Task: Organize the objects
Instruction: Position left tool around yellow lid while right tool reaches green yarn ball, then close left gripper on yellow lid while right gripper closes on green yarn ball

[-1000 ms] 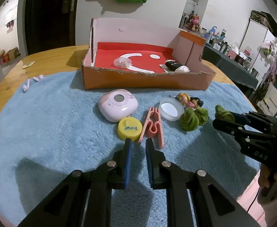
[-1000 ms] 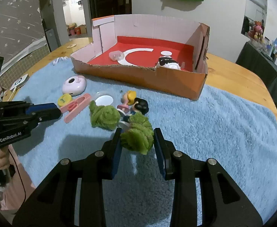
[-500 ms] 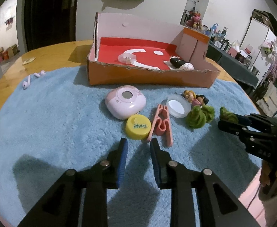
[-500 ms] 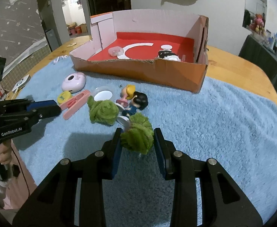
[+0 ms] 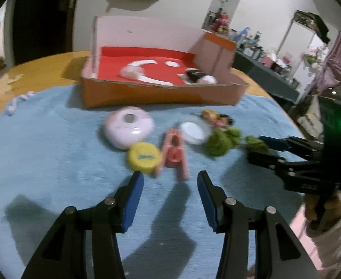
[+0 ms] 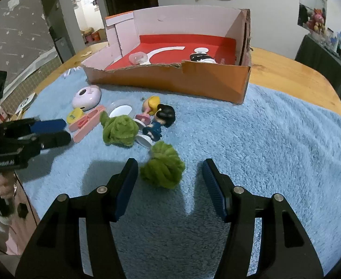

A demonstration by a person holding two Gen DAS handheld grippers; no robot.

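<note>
Both sets of jaws are opening: our right gripper (image 6: 169,176) straddles the green yarn ball (image 6: 163,168) on the blue rug (image 6: 263,144), untouched; our left gripper (image 5: 170,193) nears the pink clip (image 5: 173,153). Centre first, then squeeze.

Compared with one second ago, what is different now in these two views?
The right claw has let go of the green yarn ball: its jaws are opening, and the ball lies free between them on the blue mat. The left claw, shut before, is opening over bare mat. The box and the other items stayed put.
</note>
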